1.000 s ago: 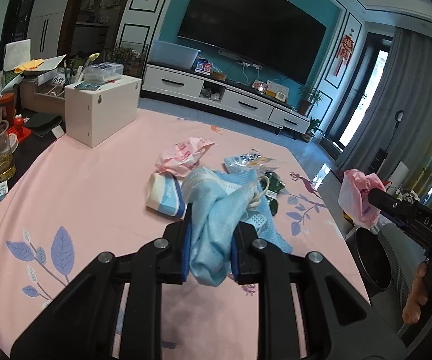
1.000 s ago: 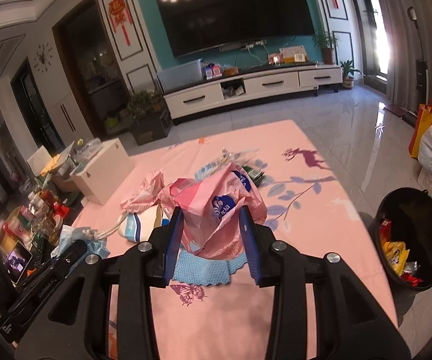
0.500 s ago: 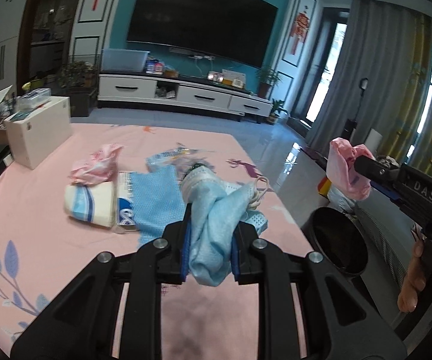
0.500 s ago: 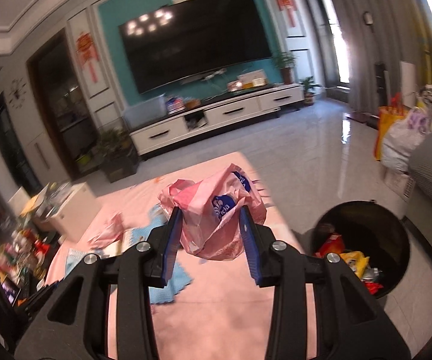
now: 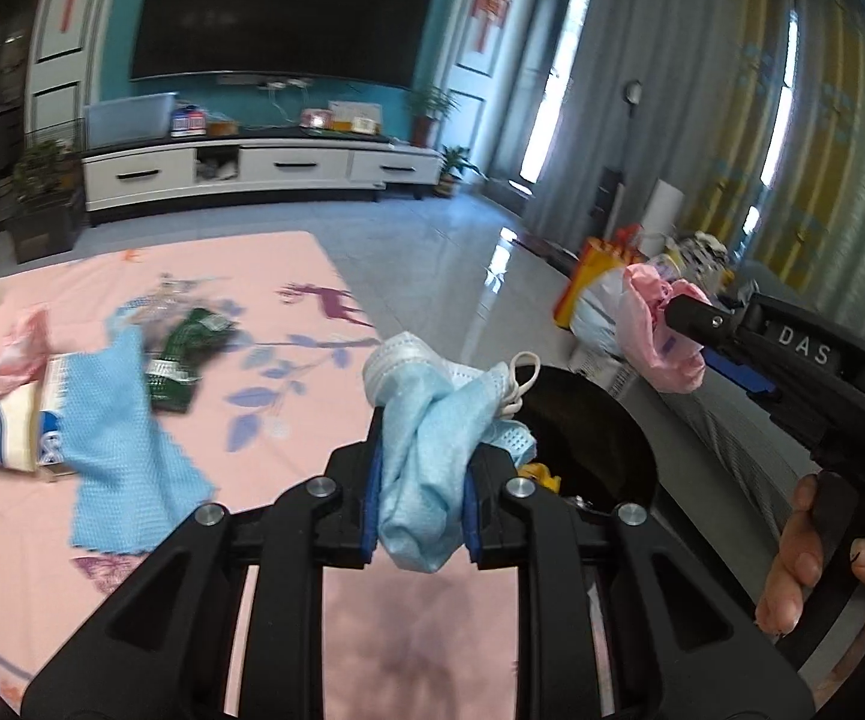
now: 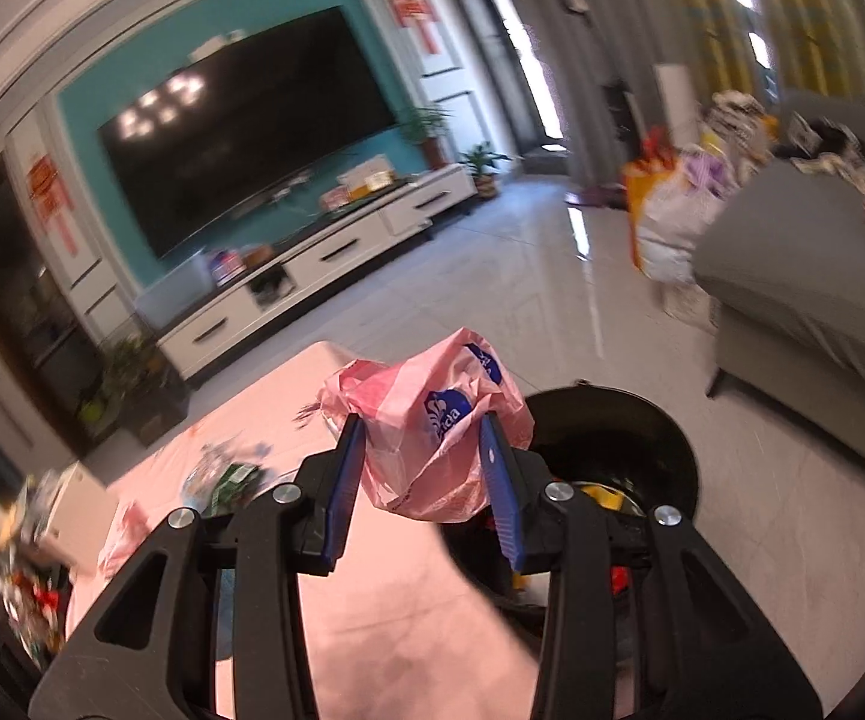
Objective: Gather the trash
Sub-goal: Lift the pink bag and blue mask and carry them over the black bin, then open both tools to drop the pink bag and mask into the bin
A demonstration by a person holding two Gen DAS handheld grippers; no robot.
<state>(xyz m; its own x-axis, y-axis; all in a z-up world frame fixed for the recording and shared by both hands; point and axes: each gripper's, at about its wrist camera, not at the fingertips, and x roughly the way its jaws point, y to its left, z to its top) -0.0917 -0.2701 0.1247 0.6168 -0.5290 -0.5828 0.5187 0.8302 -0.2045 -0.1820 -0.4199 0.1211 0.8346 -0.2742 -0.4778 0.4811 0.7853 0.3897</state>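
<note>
My left gripper (image 5: 422, 495) is shut on a crumpled light-blue face mask (image 5: 432, 420), held at the table's right edge just before the black trash bin (image 5: 606, 450). My right gripper (image 6: 423, 480) is shut on a pink plastic bag (image 6: 426, 420) with a blue logo, held in the air beside the same bin (image 6: 630, 450), which holds yellow and red wrappers. In the left wrist view the right gripper (image 5: 681, 324) shows at the right with the pink bag (image 5: 651, 333), a hand (image 5: 804, 552) on its handle.
On the pink tablecloth (image 5: 252, 324) lie a blue mesh cloth (image 5: 114, 432), a tissue pack (image 5: 6, 432), a green wrapper (image 5: 186, 354) and a pink bag (image 5: 6, 348). A grey sofa (image 6: 804, 276) and filled bags (image 6: 666, 222) stand past the bin.
Both grippers have swung to the right, off the middle of the table toward the bin, each carrying its trash. The bin now sits right behind both grippers' fingertips.
</note>
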